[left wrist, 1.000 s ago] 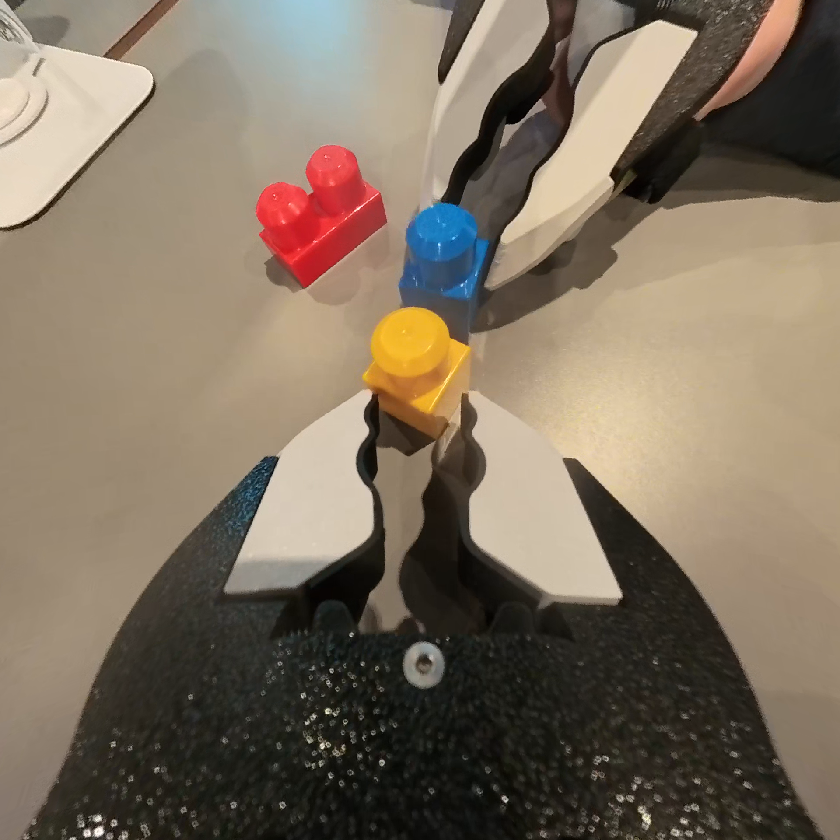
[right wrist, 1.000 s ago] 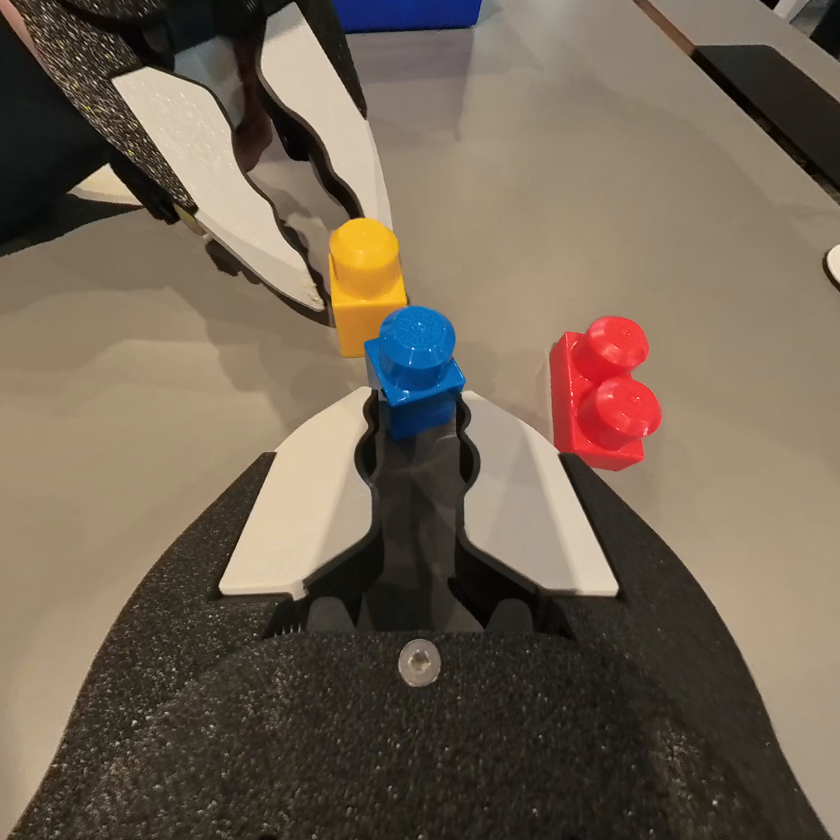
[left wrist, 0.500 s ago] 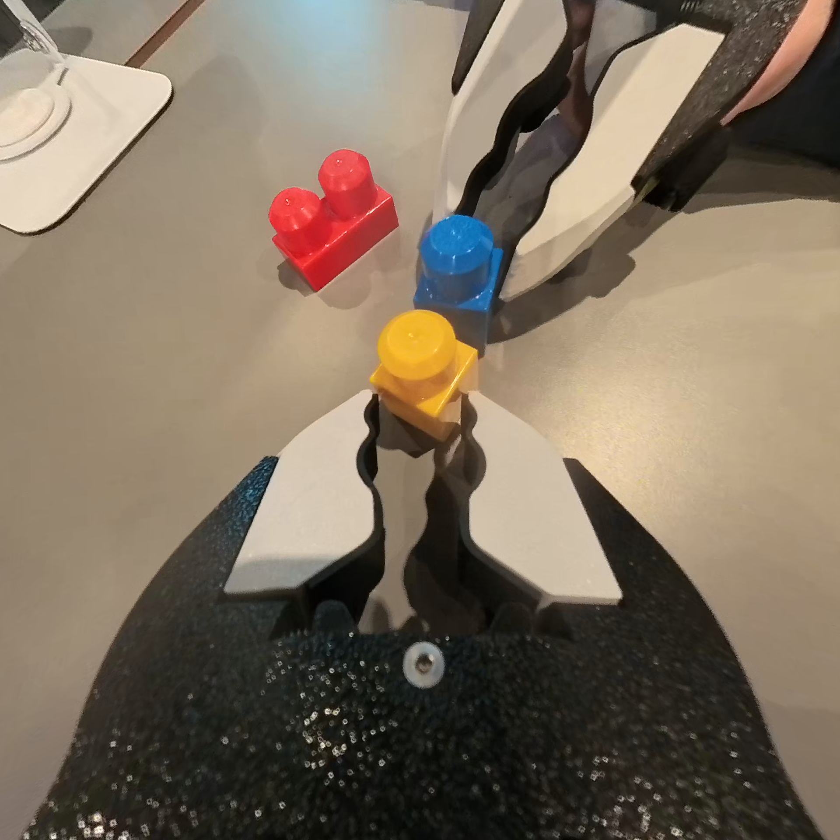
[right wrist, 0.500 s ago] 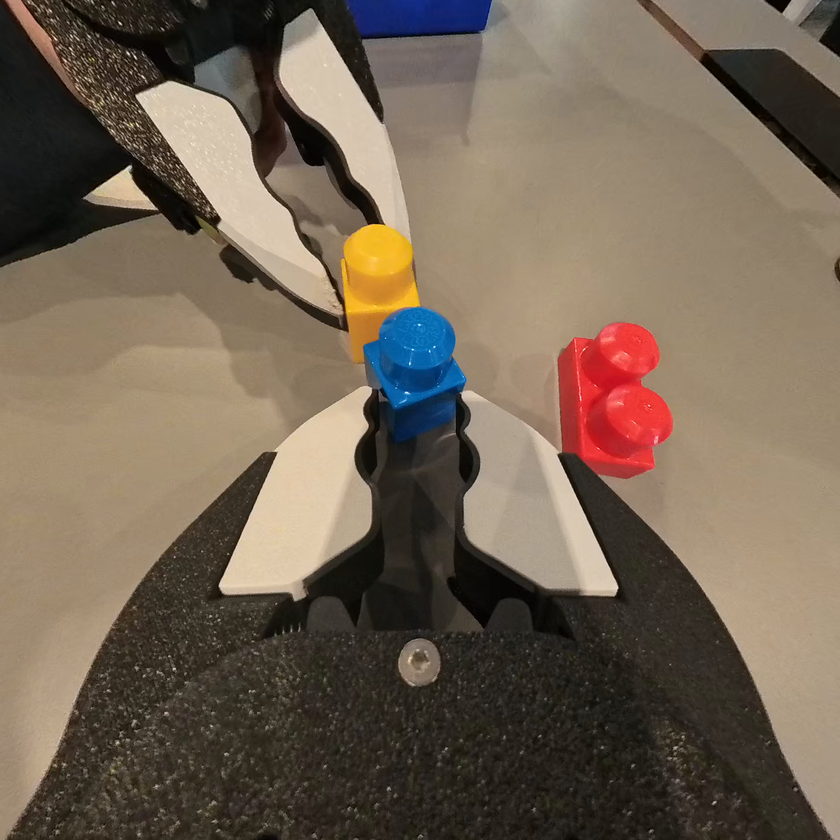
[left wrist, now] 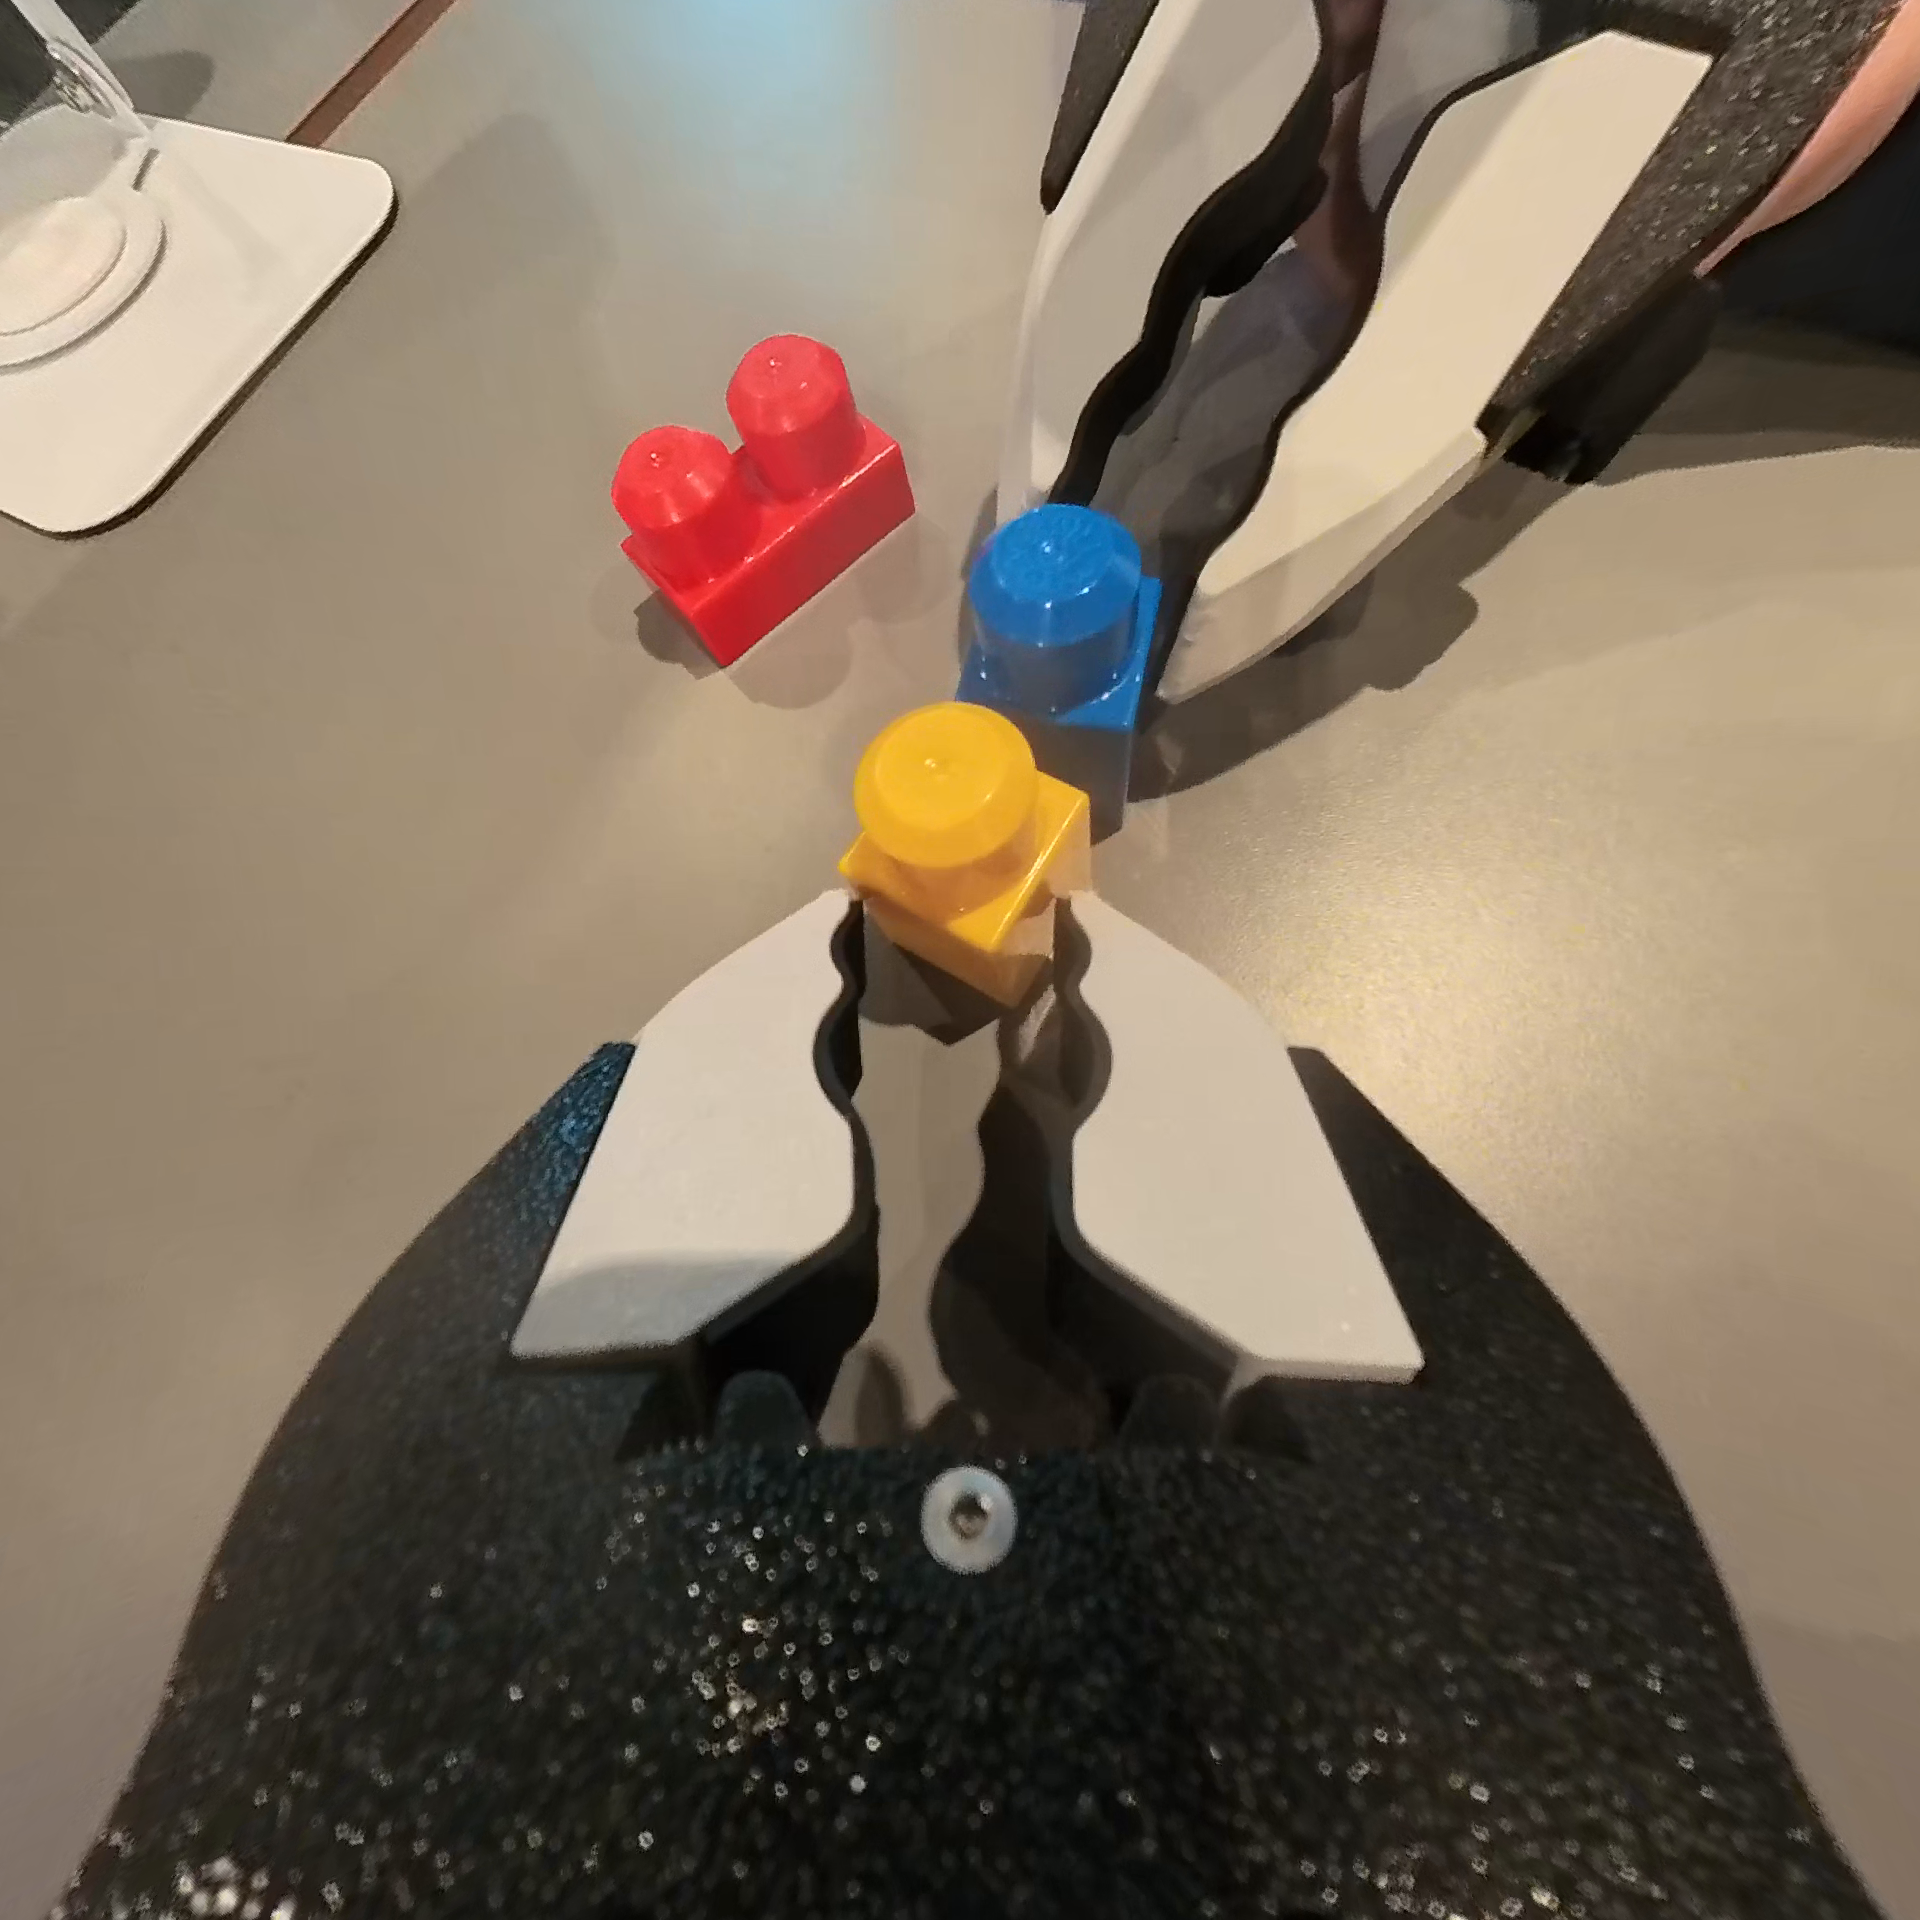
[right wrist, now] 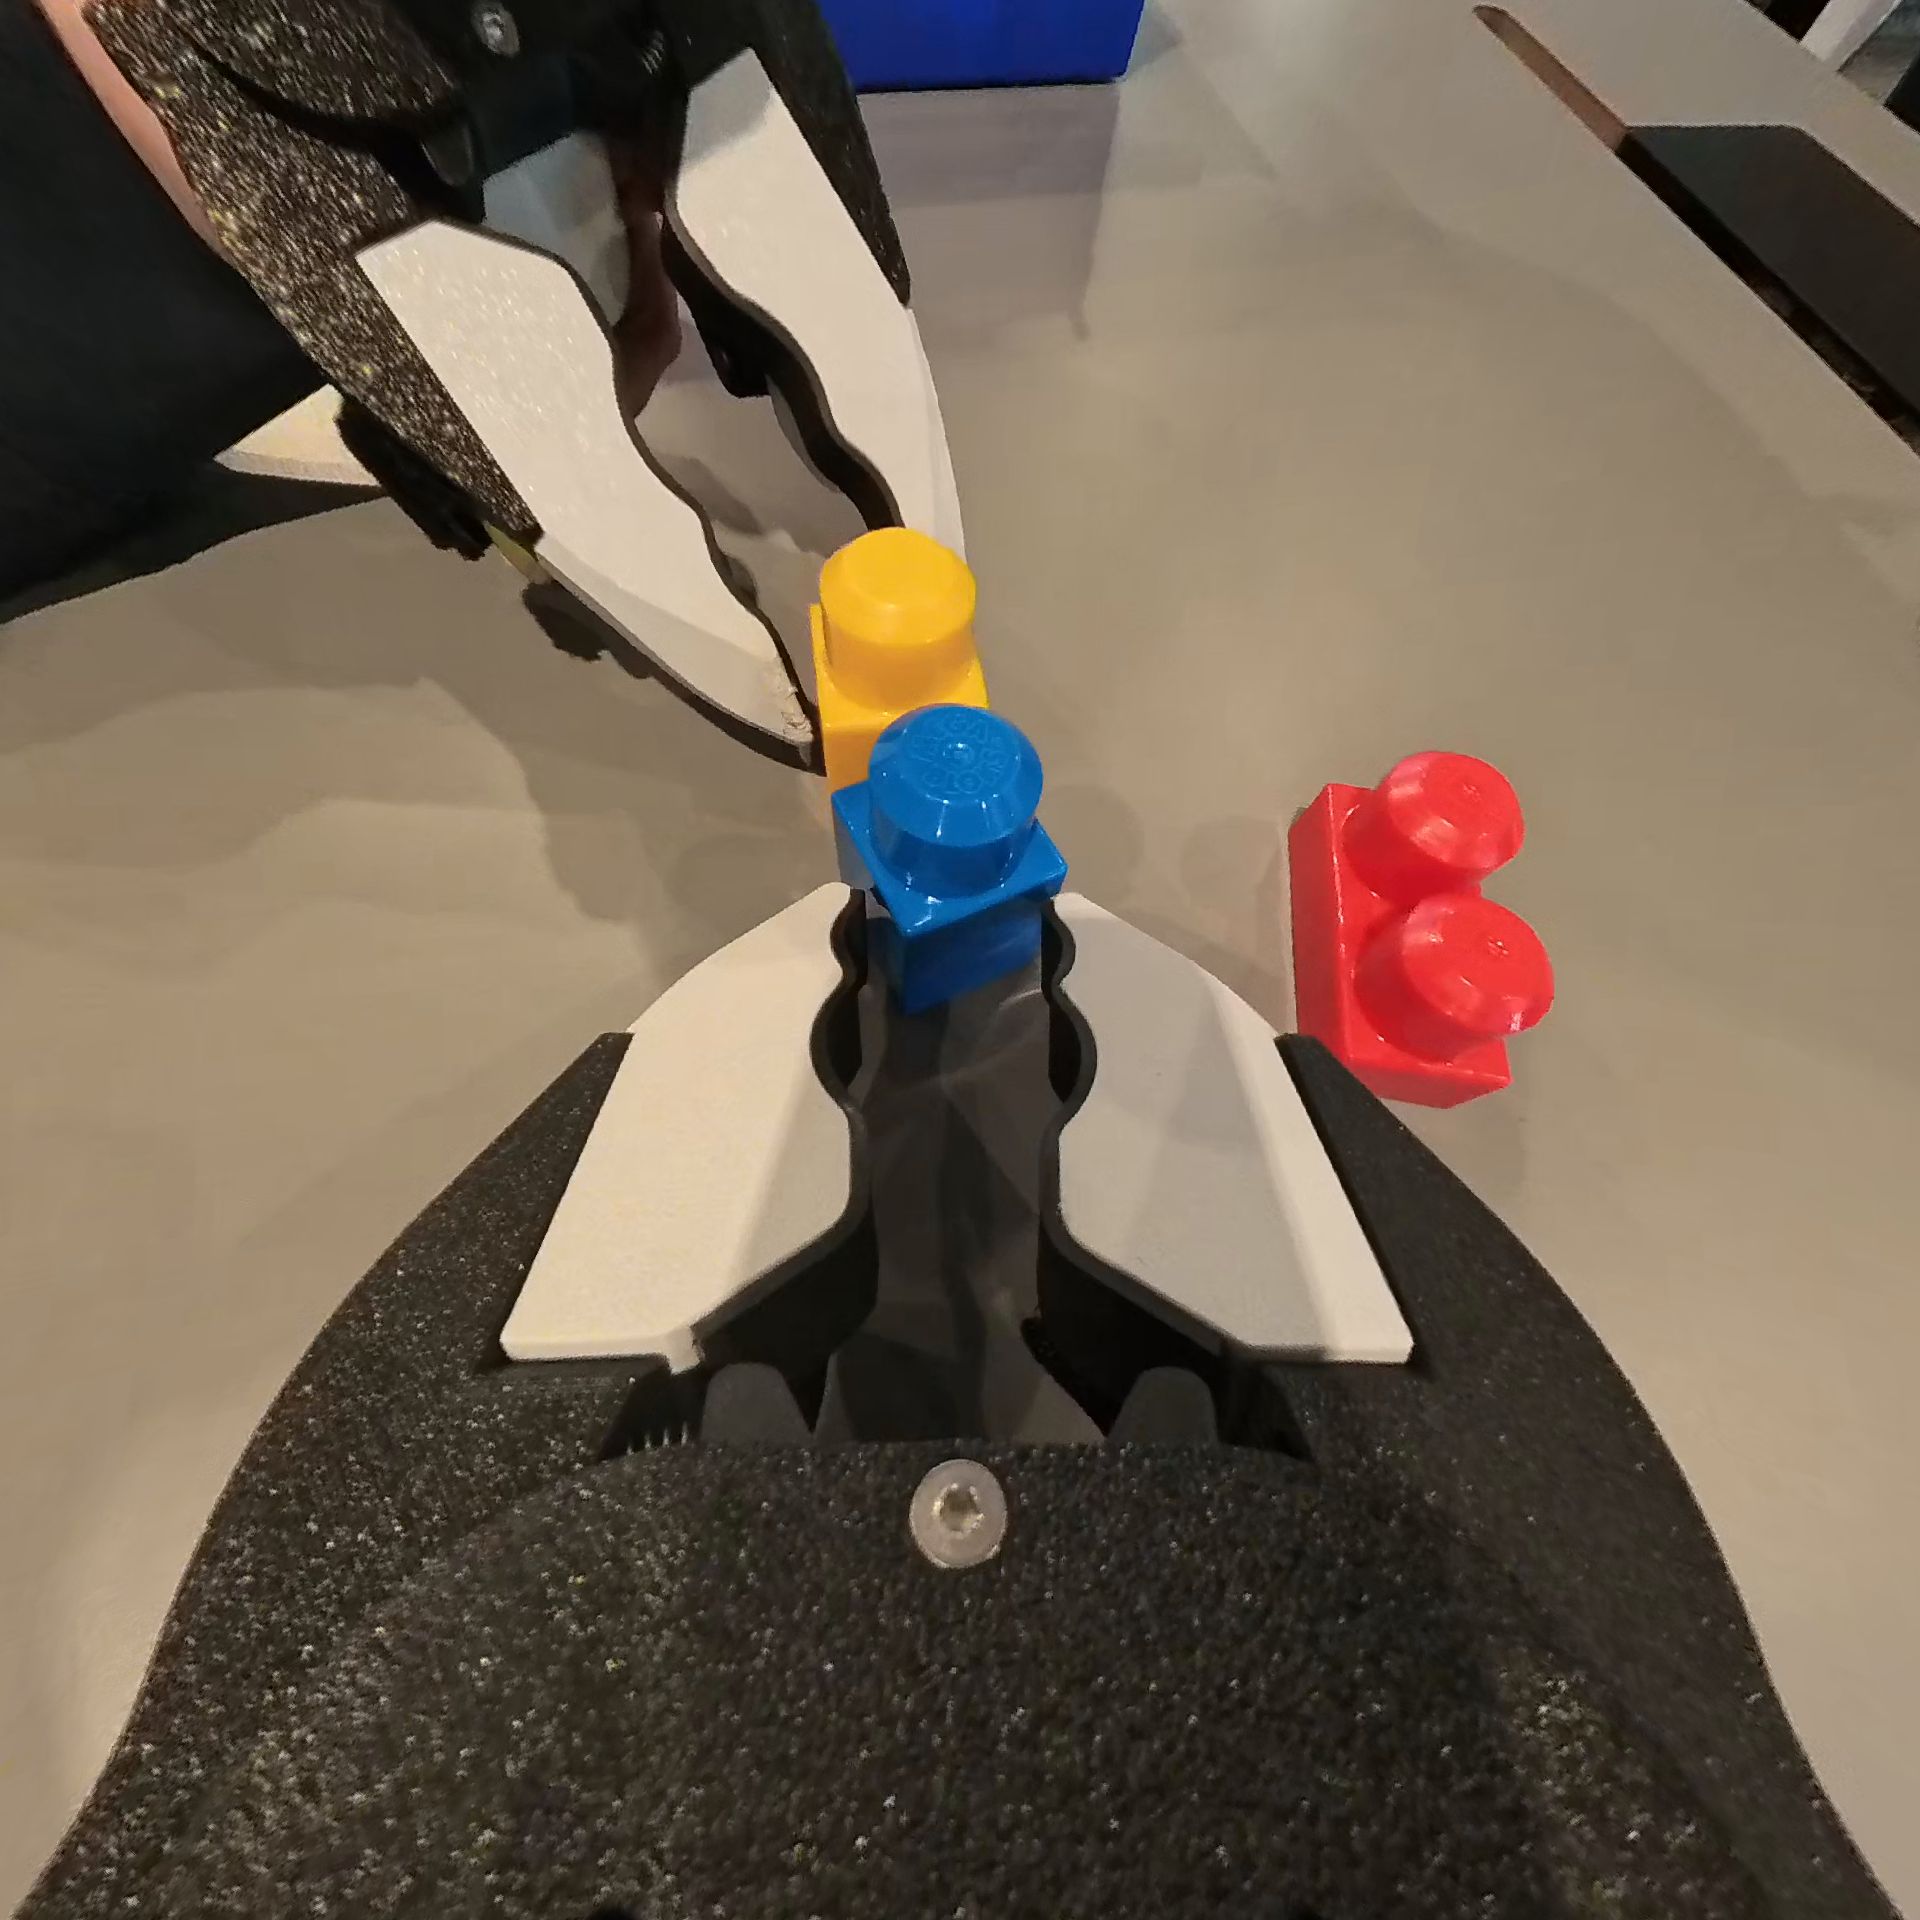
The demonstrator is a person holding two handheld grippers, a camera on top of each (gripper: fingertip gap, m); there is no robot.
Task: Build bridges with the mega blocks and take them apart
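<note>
My left gripper (left wrist: 954, 914) is shut on a yellow one-stud block (left wrist: 961, 831), which stands upright on the grey table (left wrist: 364, 935). My right gripper (right wrist: 951, 914) is shut on a blue one-stud block (right wrist: 951, 862), also upright on the table. The two blocks stand close together, the blue block (left wrist: 1060, 634) just behind the yellow one in the left wrist view. The yellow block (right wrist: 894, 644) shows behind the blue one in the right wrist view. A red two-stud block (left wrist: 764, 499) lies free on the table; it also shows in the right wrist view (right wrist: 1413, 925).
A white square mat (left wrist: 177, 343) with a clear glass object stands at the far left. A blue box (right wrist: 987, 42) sits at the table's far end. A dark panel (right wrist: 1787, 229) lies at the far right. A person's sleeve (right wrist: 104, 364) is behind the left gripper.
Both grippers keep their blocks. The yellow and blue blocks have drawn a little closer together. The red block has not moved.
</note>
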